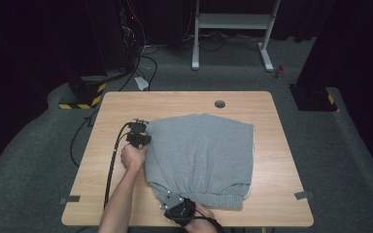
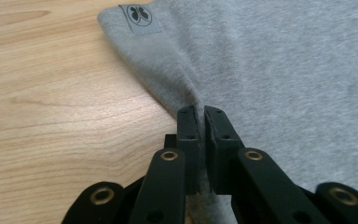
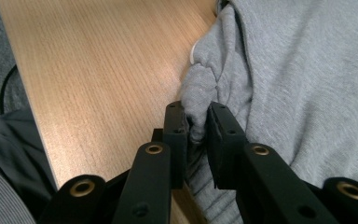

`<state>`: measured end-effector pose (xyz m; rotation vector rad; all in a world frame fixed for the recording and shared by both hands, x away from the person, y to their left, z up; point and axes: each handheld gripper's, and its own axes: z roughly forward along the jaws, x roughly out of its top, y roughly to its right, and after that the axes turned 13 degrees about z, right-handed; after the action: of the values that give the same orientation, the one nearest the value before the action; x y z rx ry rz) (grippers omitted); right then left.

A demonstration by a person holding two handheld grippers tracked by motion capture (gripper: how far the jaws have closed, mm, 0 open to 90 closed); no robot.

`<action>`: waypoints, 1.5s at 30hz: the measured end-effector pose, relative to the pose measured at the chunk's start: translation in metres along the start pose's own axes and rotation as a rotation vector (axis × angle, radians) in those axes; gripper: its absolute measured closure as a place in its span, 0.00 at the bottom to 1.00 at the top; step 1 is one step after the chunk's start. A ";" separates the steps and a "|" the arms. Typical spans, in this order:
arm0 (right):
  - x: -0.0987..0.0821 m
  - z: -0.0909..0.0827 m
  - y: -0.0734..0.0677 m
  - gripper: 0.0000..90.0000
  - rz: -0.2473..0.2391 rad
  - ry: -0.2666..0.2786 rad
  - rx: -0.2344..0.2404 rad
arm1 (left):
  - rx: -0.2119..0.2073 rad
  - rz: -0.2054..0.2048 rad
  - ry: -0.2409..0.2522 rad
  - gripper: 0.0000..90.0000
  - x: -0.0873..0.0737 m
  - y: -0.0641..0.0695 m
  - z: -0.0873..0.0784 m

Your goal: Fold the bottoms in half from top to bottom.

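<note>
Light wooden desk point(image 1: 102, 160) stood on grey carpet point(image 1: 24, 165) in a dark room; a white frame point(image 1: 233, 22) stood beyond its far edge, and a round cable hole point(image 1: 219, 104) lay near that edge. Grey sweatshirt-fabric garment point(image 1: 199, 155) lay flat on the desk's middle, ribbed elastic hem along the near edge, a small butterfly label point(image 2: 140, 17) at one corner. Left gripper point(image 2: 200, 112) was clenched on a fold at the garment's left edge. Right gripper point(image 3: 196, 109) was grasping the bunched hem at the near-left corner.
</note>
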<state>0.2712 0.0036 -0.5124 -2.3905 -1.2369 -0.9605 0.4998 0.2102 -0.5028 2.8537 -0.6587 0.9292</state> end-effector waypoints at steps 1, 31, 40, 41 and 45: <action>0.000 0.000 0.000 0.88 0.000 0.000 0.000 | -0.011 -0.001 0.001 0.95 0.000 -0.001 0.000; 0.000 -0.046 0.031 0.90 0.124 0.087 0.096 | -0.152 -0.077 0.252 0.96 0.025 -0.020 -0.066; 0.012 -0.052 0.029 0.91 0.107 0.094 0.124 | -0.143 -0.099 0.266 0.96 0.016 -0.039 -0.083; 0.017 -0.053 0.028 0.91 0.101 0.099 0.133 | -0.142 -0.108 0.270 0.96 0.015 -0.041 -0.086; 0.025 -0.055 0.024 0.91 0.083 0.115 0.151 | -0.131 -0.119 0.276 0.96 0.009 -0.051 -0.098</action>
<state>0.2774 -0.0241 -0.4535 -2.2203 -1.1176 -0.9308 0.4745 0.2719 -0.4141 2.5532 -0.4950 1.1828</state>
